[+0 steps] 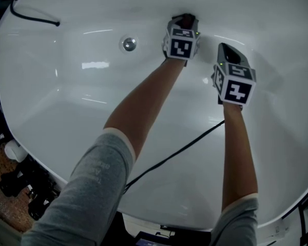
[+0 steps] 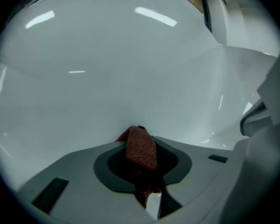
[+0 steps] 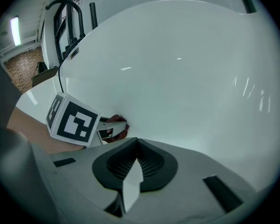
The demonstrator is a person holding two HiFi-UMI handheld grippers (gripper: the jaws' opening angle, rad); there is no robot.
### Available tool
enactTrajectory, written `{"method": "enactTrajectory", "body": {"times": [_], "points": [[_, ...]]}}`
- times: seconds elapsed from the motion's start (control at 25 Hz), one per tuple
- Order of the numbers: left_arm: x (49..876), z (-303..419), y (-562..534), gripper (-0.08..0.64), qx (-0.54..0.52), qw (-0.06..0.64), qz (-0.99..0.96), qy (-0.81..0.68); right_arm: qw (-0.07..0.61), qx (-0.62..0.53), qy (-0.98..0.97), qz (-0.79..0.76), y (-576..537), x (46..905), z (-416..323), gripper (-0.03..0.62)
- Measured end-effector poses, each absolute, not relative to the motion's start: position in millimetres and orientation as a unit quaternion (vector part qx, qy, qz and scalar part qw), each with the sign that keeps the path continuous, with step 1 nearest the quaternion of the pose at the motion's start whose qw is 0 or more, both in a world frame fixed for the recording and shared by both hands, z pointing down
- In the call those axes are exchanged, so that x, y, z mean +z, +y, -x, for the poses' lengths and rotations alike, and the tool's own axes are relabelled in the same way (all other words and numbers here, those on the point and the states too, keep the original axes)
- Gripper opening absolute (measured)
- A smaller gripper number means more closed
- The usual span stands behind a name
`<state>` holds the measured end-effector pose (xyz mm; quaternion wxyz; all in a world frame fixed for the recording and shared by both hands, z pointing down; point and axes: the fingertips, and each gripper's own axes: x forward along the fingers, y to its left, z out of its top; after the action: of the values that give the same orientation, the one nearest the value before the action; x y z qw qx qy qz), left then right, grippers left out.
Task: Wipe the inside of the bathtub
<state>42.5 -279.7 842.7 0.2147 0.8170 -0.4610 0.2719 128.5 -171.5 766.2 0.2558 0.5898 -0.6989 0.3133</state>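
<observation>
A white bathtub (image 1: 66, 111) fills the head view. My left gripper (image 1: 184, 20) is shut on a reddish-brown cloth (image 2: 141, 148) and presses it against the tub's far inner wall (image 2: 107, 78). In the head view only a dark edge of the cloth (image 1: 186, 17) shows past the marker cube. My right gripper (image 1: 227, 49) hovers just right of it, close to the same wall, shut with nothing between its jaws (image 3: 135, 167). The right gripper view shows the left gripper's marker cube (image 3: 72, 120) and the cloth (image 3: 114, 125) at the wall.
A round chrome fitting (image 1: 129, 43) sits on the tub wall left of the left gripper. One black cable (image 1: 179, 150) runs across the tub floor under the arms; another cable (image 1: 31, 17) lies on the rim at top left. Dark gear (image 1: 20, 181) stands outside the tub, lower left.
</observation>
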Motion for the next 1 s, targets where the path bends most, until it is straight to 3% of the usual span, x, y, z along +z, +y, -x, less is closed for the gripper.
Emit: {"method": "enactTrajectory", "body": {"times": [0.2,0.44,0.64,0.8,1.0], "points": [[844.8,-66.2,-274.0,0.091,0.274,0.194,-0.841,-0.424,0.26,0.312,-0.699,-0.589,-170.1,769.6,-128.4,0.006],[872.2,29.1,-290.2,0.091,0.318,0.22,-0.782,-0.488,0.261,0.312,-0.7,-0.587,-172.6,774.7,-125.8,0.006],[880.2,57.4,-296.7,0.091,0.325,0.221,-0.772,-0.499,0.263,0.312,-0.7,-0.586,-172.1,777.1,-121.8,0.006],[886.0,39.8,-287.8,0.091,0.332,0.243,-0.77,-0.488,0.262,0.313,-0.701,-0.586,-168.7,780.4,-125.2,0.006],[878.9,-42.2,-272.9,0.091,0.313,0.236,-0.816,-0.424,0.263,0.314,-0.698,-0.587,-166.6,780.9,-127.2,0.006]]}}
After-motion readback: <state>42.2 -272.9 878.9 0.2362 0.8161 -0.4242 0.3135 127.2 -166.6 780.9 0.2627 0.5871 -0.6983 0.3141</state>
